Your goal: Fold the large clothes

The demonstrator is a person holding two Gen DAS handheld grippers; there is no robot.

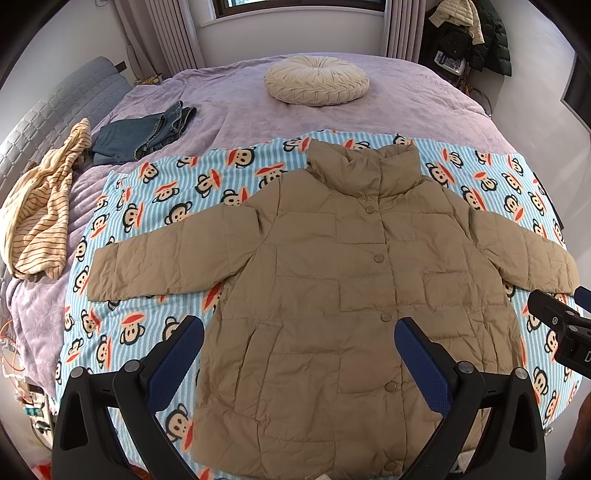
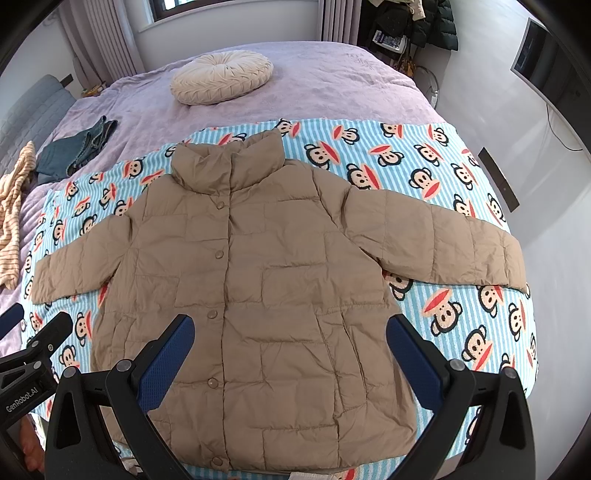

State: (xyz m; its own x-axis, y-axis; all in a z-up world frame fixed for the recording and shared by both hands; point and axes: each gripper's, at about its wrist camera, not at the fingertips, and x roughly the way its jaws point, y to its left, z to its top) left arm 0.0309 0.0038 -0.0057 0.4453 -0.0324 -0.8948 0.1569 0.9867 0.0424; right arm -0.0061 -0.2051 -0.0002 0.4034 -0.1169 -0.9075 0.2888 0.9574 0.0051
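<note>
At the far left edge of the bed, a cream striped garment [image 1: 40, 206] lies crumpled on the lilac bedspread [image 1: 236, 110]. Just right of it, further back, sits a folded pair of jeans [image 1: 144, 134]; the two look to be touching at one corner, though the fisheye bends that edge too much to be sure.

Nearer, a blue-striped blanket [image 1: 147, 206] printed with monkey faces covers the near half of the bed, and the tan puffer jacket [image 1: 332, 280] lies flat on it — front up, snaps closed down the middle, collar standing toward the far side. Its left sleeve [image 1: 155, 262] stretches out over the blanket, and its right sleeve [image 2: 443, 243] reaches out toward the bed's right edge. The hem is at the near edge.

The left gripper [image 1: 299, 354] hovers above the jacket's lower left part with its blue-padded fingers spread wide, holding nothing. The right gripper [image 2: 290, 350] hangs over the lower right part, likewise spread wide and empty — its side also shows at the right rim of the left wrist view.

Far back, centred on the bedspread, rests a round cream cushion [image 1: 317, 80]. At the far right corner of the room, dark coats [image 1: 476, 33] hang in a heap.
</note>
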